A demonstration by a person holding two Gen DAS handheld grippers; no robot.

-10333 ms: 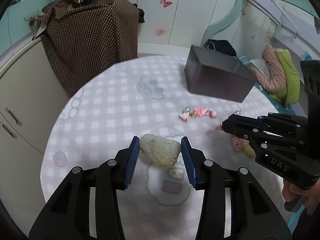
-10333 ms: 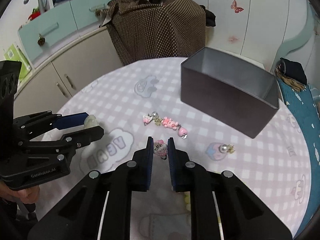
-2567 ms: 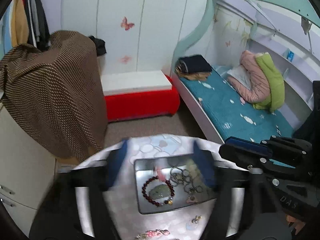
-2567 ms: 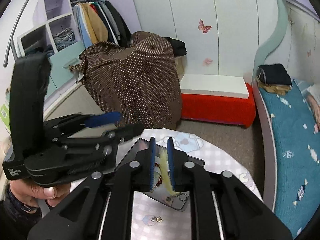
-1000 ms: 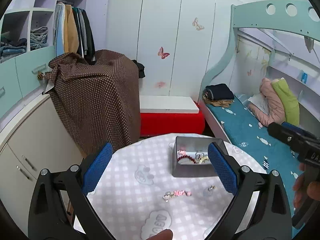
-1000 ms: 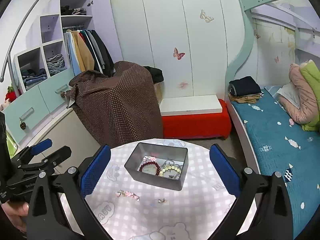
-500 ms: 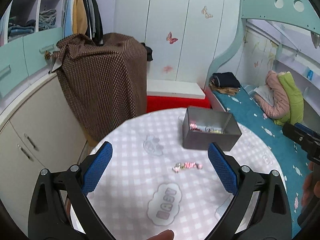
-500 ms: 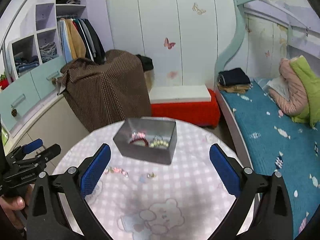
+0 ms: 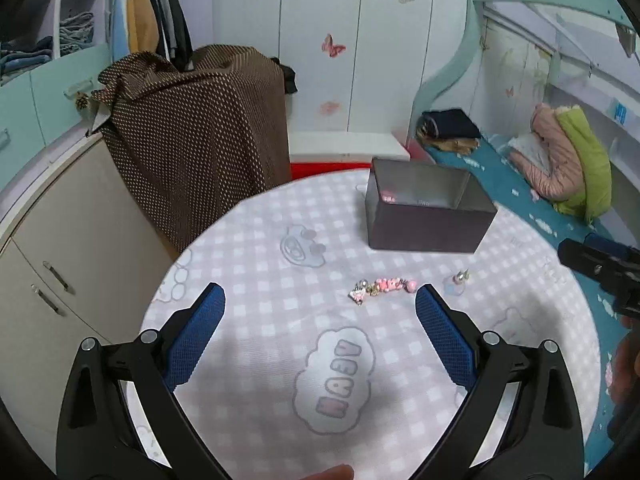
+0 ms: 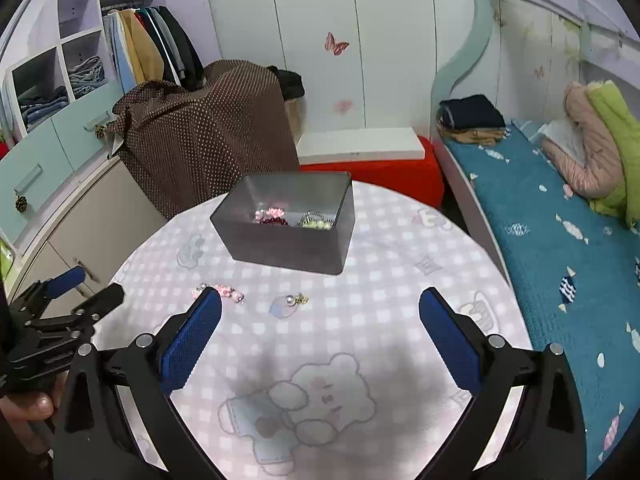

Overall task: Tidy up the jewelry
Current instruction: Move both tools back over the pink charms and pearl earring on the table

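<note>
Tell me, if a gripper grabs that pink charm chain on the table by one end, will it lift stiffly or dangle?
The pink chain is probably floppy: it looks like small separate beads strung in a line, so the rest should dangle. It seems light and unlikely to roll. Lying flat on the tablecloth, it may be hard to pinch.

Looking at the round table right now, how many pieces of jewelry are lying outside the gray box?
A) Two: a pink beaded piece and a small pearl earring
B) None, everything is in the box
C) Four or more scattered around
A: on the table, only the pink beaded piece and the small pearl earring lie in front of the gray box, while other jewelry sits inside it.
</note>
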